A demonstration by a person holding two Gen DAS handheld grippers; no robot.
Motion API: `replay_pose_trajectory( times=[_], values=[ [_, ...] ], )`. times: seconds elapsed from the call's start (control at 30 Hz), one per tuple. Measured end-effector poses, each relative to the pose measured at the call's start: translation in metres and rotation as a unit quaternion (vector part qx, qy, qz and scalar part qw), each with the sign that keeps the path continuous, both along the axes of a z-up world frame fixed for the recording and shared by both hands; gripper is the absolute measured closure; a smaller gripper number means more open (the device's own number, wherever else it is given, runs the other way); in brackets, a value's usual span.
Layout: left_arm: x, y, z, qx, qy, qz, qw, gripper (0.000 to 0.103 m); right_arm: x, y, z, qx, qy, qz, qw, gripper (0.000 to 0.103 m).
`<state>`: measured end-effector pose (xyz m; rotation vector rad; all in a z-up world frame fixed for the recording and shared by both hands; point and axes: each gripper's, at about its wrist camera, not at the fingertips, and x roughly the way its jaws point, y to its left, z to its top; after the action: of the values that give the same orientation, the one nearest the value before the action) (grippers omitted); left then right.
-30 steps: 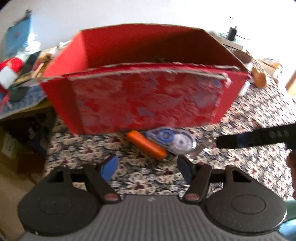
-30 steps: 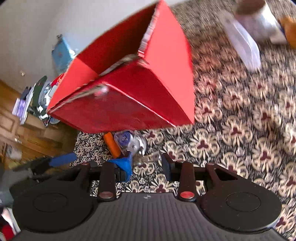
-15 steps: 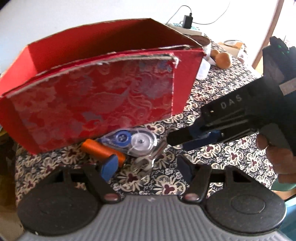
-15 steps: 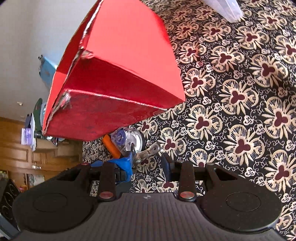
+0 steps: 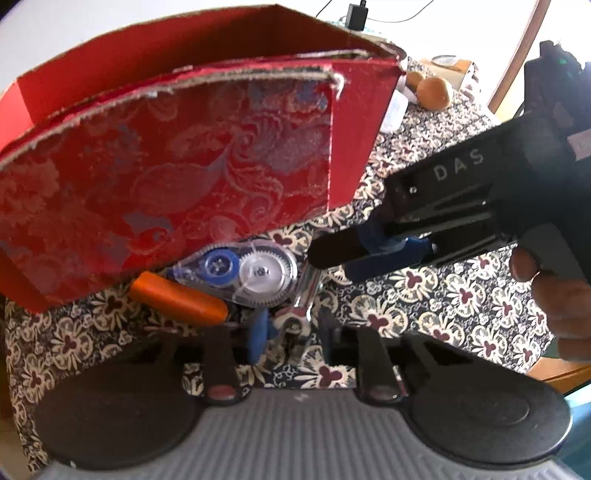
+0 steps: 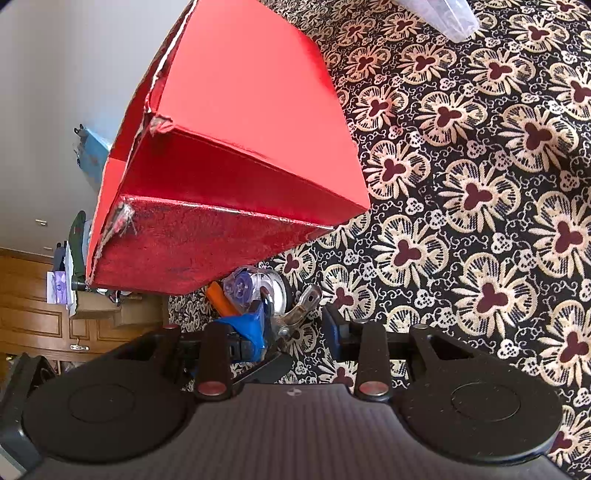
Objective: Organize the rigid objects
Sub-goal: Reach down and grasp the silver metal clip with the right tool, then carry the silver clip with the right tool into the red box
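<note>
Here, itemised by view.

1. Left wrist view, task item: the silver metal piece [image 5: 301,295] sits low in the centre of the frame. Its long axis runs up the frame and leans slightly right, and its upper end is just beside the correction tape dispenser [image 5: 251,273].
2. Left gripper [image 5: 291,328]: the jaws are drawn together and clamped on the lower end of the silver metal piece.
3. Neighbours: the orange cylinder [image 5: 177,299] lies with its long axis from upper left to lower right. The dispenser lies crosswise with its pointed end to the left. Both are close against the lower edge of the red box [image 5: 166,166], which fills the upper left.
4. Right gripper [image 5: 332,258]: it enters from the right, held by a hand [image 5: 554,295], with its tips just above the metal piece.
5. Open room: bare floral tablecloth [image 5: 443,295] lies to the right. Round brown objects [image 5: 436,92] are at the far edge.
6. Right wrist view: the silver metal piece [image 6: 299,314] slants from lower left to upper right, with its holed end uppermost.
7. Right gripper [image 6: 291,332]: the jaws stand apart and grip nothing. The metal piece lies in line with the gap.
8. Red box [image 6: 240,166]: its near corner overhangs the dispenser [image 6: 255,288] and the orange cylinder [image 6: 221,299].
9. Open room: the tablecloth [image 6: 480,221] is clear across the right half. A clear plastic container [image 6: 443,14] sits at the top edge.
</note>
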<state>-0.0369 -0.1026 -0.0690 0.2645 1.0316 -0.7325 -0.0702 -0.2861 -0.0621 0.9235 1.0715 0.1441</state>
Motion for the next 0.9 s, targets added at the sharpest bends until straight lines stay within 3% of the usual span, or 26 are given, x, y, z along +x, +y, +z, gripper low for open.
replay_pose_trajectory(
  times=[0.2,0.37,0.57,0.73,0.9],
  values=[
    [0.004,0.009,0.0,-0.021,0.019,0.008,0.9996,0.084,0.003,0.006,-0.002,0.003,-0.001,0.004,1.0,0.083],
    [0.008,0.024,0.008,-0.062,0.04,0.02,0.9971,0.084,0.004,0.016,-0.006,0.013,0.001,0.01,1.0,0.083],
    [0.004,0.026,0.019,-0.076,0.039,0.01,0.9963,0.084,0.004,0.028,-0.004,0.026,-0.015,0.038,0.999,0.089],
    [-0.001,0.026,0.043,-0.095,0.024,-0.015,0.9951,0.084,-0.002,0.029,0.013,0.023,-0.042,0.037,0.998,0.096],
    [-0.011,0.02,0.072,-0.126,-0.005,-0.052,0.9907,0.084,-0.015,0.023,0.048,0.022,-0.089,0.034,0.995,0.099]
  ],
)
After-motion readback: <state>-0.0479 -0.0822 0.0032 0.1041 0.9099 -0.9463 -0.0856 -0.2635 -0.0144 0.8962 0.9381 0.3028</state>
